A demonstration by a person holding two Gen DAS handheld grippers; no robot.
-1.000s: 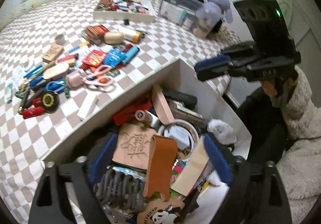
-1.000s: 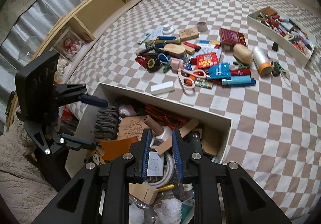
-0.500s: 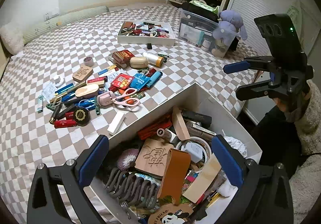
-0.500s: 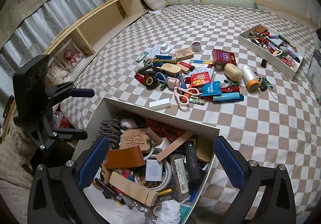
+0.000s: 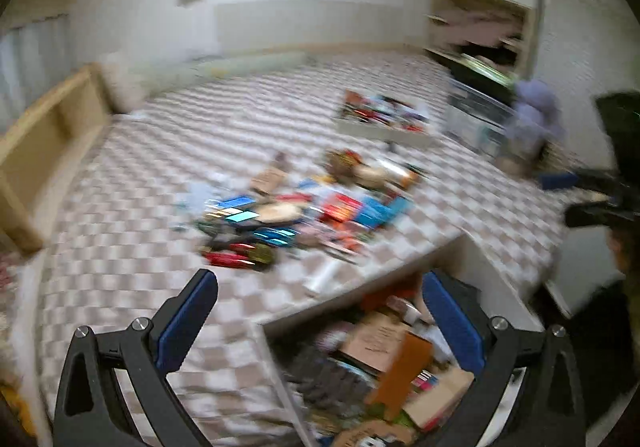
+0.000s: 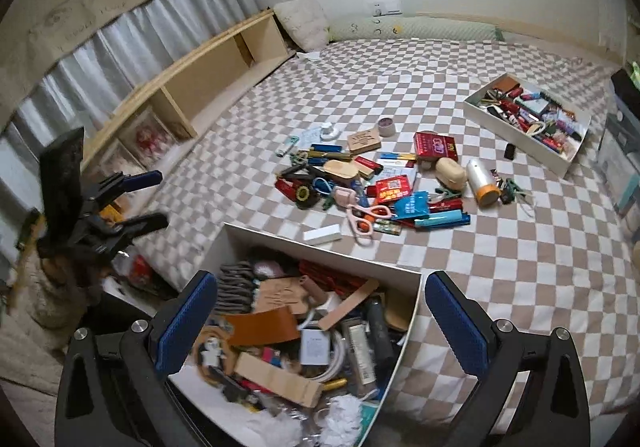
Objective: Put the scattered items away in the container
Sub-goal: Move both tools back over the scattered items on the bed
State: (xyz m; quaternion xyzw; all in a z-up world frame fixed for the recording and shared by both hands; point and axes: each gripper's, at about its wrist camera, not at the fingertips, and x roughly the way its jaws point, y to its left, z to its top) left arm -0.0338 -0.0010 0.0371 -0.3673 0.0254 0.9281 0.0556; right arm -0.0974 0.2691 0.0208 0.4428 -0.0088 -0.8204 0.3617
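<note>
A white box [image 6: 320, 251] full of small items stands at the near edge of the checkered bed; the blurred left wrist view shows it too [image 5: 472, 259]. Beyond it lies a pile of scattered items [image 6: 376, 183] with pink scissors [image 6: 366, 215], a white block [image 6: 322, 235] and a blue pouch [image 6: 411, 205]. My right gripper [image 6: 320, 319] hangs open above the box, nothing between its fingers. My left gripper [image 5: 320, 311] is open and empty over the box's left rim; it also shows at the left [image 6: 154, 199] in the right wrist view.
A second white tray [image 6: 520, 139] of small things sits at the far right of the bed. A wooden shelf [image 6: 200, 83] runs along the left. Clear storage bins [image 5: 476, 119] and a purple plush toy [image 5: 534, 119] stand at the right edge.
The right gripper's jaws went from shut to wide open. Both grippers rose away from the box, and the left one tilted up, so more of the room shows.
</note>
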